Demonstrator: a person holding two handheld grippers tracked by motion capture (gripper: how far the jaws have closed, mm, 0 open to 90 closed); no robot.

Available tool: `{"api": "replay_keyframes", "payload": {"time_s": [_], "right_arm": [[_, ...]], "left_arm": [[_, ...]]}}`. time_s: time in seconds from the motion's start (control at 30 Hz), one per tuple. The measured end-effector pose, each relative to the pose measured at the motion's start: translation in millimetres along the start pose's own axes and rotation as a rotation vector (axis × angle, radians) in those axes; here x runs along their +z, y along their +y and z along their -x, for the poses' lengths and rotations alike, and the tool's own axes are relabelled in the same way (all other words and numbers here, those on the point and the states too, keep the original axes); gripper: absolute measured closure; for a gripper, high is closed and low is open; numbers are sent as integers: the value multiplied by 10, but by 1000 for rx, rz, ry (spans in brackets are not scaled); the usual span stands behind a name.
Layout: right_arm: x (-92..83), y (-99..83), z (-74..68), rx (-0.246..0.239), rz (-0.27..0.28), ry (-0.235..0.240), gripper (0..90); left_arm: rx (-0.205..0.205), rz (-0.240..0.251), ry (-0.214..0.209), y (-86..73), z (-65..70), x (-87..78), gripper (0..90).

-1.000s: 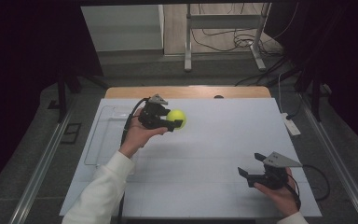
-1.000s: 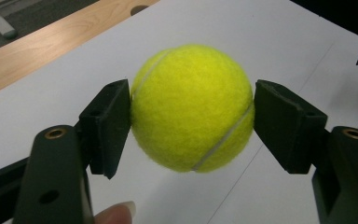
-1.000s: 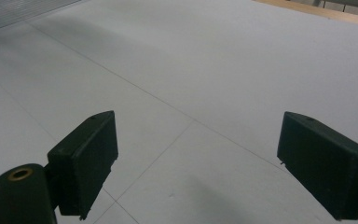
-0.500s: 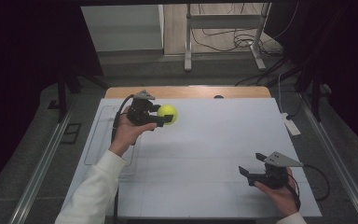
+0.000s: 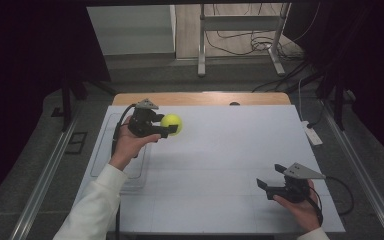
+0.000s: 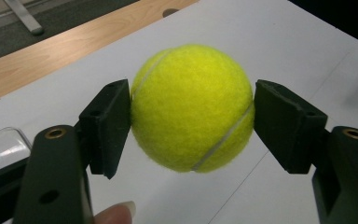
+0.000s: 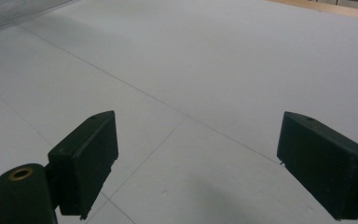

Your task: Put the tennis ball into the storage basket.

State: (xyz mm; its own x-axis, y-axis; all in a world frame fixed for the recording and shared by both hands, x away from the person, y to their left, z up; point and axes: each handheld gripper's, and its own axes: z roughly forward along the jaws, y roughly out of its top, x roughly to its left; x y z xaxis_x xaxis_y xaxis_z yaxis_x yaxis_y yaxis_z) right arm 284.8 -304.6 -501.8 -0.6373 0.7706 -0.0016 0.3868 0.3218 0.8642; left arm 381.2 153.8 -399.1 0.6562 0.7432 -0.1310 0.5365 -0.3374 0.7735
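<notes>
Tennis ball is clamped between left gripper jaws, lifted clear for carrying, far left | right gripper is held apart, idle, near right over white sheet

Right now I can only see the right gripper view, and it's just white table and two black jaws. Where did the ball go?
Observer: The left gripper has it. It's a yellow tennis ball, over at the far left of the table.
Operator: Is it squeezed, or just sitting there?
Observer: Squeezed. In the left gripper view both black pads press against its sides.
Operator: So where's my gripper from up high?
Observer: The right gripper is near the front right corner of the white sheet, well apart from the ball.
</notes>
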Motion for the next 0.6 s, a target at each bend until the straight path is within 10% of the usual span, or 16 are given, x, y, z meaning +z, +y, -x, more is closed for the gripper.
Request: {"api": "replay_keyframes", "payload": {"time_s": [0.6], "right_arm": [[2, -3, 11, 2, -2, -1, 127]], "left_arm": [[-9, 13, 16, -31, -46, -87, 307]]}}
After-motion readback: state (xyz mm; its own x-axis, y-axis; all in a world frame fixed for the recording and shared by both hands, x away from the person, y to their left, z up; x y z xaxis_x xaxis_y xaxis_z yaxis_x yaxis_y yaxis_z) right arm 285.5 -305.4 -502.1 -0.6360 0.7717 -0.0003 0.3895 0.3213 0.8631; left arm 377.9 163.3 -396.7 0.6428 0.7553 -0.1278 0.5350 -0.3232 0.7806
